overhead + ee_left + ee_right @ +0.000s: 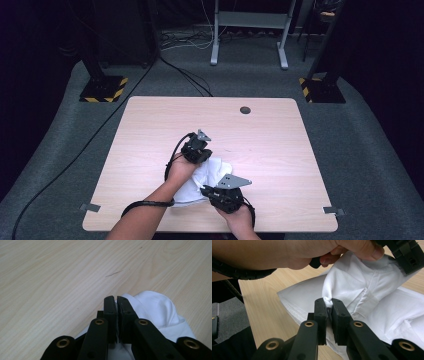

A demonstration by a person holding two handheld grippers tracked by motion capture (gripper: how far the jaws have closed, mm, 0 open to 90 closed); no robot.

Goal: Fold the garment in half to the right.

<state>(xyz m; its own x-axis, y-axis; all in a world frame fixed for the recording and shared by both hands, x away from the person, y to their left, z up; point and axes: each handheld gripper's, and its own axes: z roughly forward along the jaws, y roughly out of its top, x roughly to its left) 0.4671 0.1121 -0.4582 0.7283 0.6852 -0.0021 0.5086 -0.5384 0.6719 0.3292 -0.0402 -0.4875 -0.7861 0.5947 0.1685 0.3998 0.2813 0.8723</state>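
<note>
A crumpled white garment (212,172) lies near the table's front edge, its seams and hem plain in the right gripper view (372,315). My left gripper (201,159) is at the garment's far edge, and in its own view the jaws (116,299) are shut with a thin strip of the cloth (155,307) pinched between them. My right gripper (206,190) is at the near edge; its jaws (328,302) are shut on a bunched fold of the white cloth. The left hand (317,250) and its gripper (408,257) reach across the top of the right gripper view, lifting the cloth.
The pale wooden table (150,130) has a small dark hole (245,110) near its far edge and tape marks at the front corners (90,207). Stand bases with yellow-black stripes (104,89) and a white frame (249,35) stand on the grey floor beyond.
</note>
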